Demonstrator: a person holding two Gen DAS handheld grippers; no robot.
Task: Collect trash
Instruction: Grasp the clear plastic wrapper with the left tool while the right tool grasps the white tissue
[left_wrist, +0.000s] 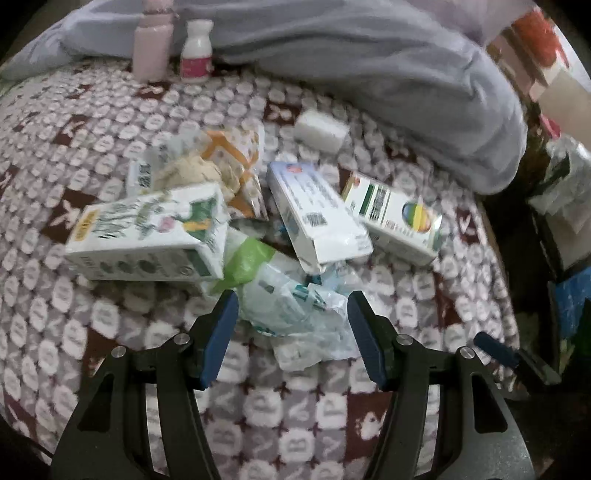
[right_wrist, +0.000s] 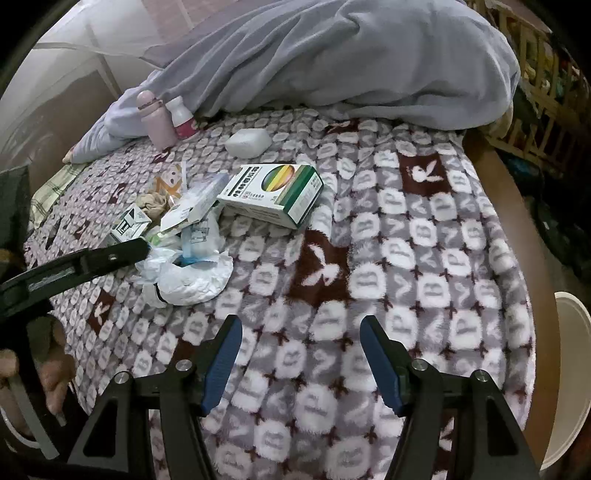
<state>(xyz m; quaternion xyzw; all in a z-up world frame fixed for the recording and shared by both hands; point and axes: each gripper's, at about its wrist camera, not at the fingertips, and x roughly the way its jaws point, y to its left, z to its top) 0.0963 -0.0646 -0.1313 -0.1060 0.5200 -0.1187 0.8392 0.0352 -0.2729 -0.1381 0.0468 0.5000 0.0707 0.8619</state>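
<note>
A heap of trash lies on a patterned blanket (right_wrist: 406, 258): a green-and-white carton (left_wrist: 147, 236), a white box with blue print (left_wrist: 314, 214), a box with a rainbow circle (left_wrist: 395, 218) (right_wrist: 273, 192), a green plastic scrap (left_wrist: 247, 258) and crumpled clear wrappers (left_wrist: 295, 317) (right_wrist: 188, 273). My left gripper (left_wrist: 292, 295) is open, its blue pads on either side of the clear wrappers without pressing them. One of its fingers (right_wrist: 110, 254) shows in the right wrist view, reaching into the heap. My right gripper (right_wrist: 301, 321) is open over bare blanket, nearer than the heap and to its right, with nothing between its fingers.
A grey-blue duvet (right_wrist: 332, 55) is bunched along the far side. A pink bottle (right_wrist: 159, 122), a small white bottle (right_wrist: 183, 120) and a white block (right_wrist: 247, 142) lie beyond the heap. A white round container (right_wrist: 569, 369) stands past the bed's right edge. A person's hand (right_wrist: 48, 369) is at lower left.
</note>
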